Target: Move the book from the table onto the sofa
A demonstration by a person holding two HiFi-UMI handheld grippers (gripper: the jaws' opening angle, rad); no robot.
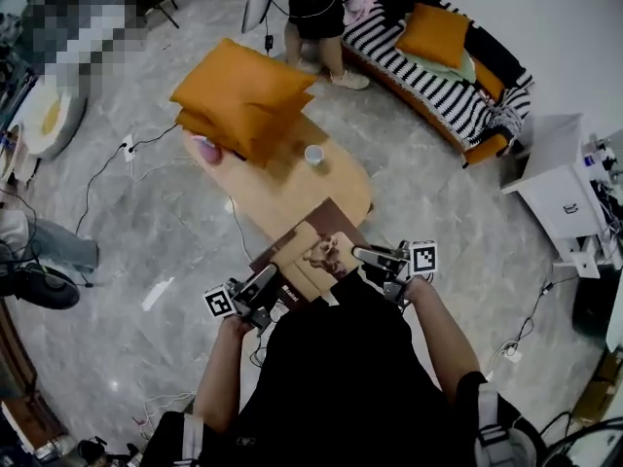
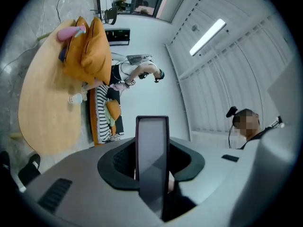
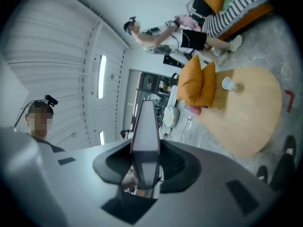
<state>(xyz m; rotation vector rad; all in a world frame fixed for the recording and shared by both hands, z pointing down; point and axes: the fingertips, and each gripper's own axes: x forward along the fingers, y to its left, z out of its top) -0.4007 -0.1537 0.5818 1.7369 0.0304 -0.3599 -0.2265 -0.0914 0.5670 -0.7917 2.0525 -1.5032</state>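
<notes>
looking down now on the oval wooden table (image 1: 282,188), which runs away toward eleven o'clock over a pale grey marbled floor (image 1: 146,251). the book (image 1: 313,253) is at the table's six o'clock tip, brown cover with a pale picture panel, a little tilted. whether it rests on the wood or hangs just above it, i can't tell. it's pinched from both sides. the left gripper (image 1: 261,288) has its jaws closed narrow on the book's seven o'clock corner, and the right gripper (image 1: 375,258) is clamped on the three o'clock edge.

up the table, two orange cushions (image 1: 243,95) are stacked at the far end, at eleven o'clock from the book. a pink object (image 1: 207,149) lies just beside them. a white cup (image 1: 313,154) stands alone mid-table.

the sofa (image 1: 428,76), black and white stripes, is out at two o'clock against the white wall, well apart from the book, with an orange sofa cushion (image 1: 433,35) on it. a person (image 1: 316,17) stands at twelve o'clock between table and sofa. a white cabinet (image 1: 560,178) sits at three o'clock. cables (image 1: 97,178) trail over the floor at nine o'clock. overhead, a strip light (image 2: 207,37) glows on a panelled ceiling.
</notes>
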